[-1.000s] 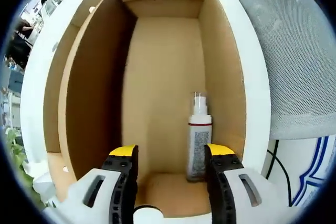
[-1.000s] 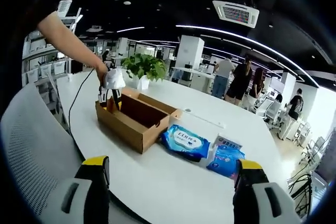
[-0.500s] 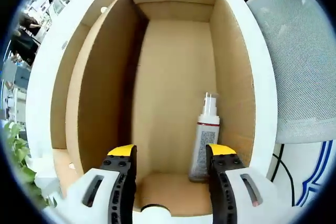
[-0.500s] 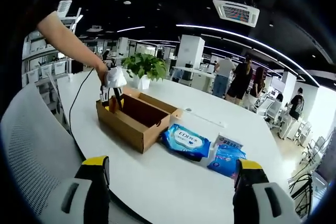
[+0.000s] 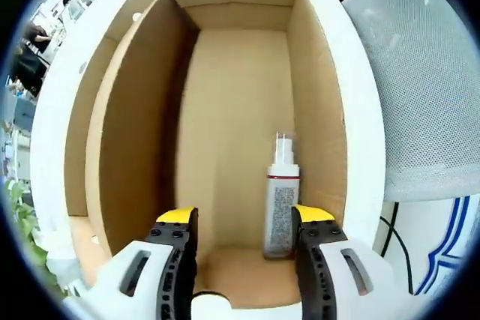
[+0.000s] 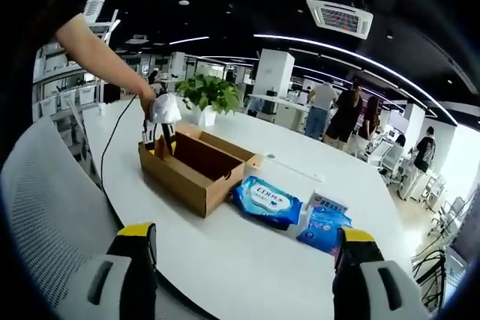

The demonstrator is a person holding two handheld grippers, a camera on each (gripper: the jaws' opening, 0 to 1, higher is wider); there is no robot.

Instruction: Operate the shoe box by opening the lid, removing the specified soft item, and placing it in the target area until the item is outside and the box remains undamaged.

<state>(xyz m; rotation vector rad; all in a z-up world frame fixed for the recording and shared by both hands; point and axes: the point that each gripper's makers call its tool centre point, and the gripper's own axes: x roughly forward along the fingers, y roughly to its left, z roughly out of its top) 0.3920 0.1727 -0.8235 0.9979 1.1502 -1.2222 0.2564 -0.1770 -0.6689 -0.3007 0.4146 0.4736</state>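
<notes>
Left gripper view: left gripper (image 5: 244, 222) spread over bottle (image 5: 280, 207) in box (image 5: 135, 133); right gripper (image 6: 244, 249) spread

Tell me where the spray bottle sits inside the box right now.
In the left gripper view, the spray bottle lies on the cardboard box floor against the right-hand wall, just ahead of the left gripper.

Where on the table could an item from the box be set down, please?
Bare table lies between the box, the wipes and the right tool. More runs behind the box toward the plant. It is crowded by the wipes and at the box end where the left tool reaches in.
</notes>
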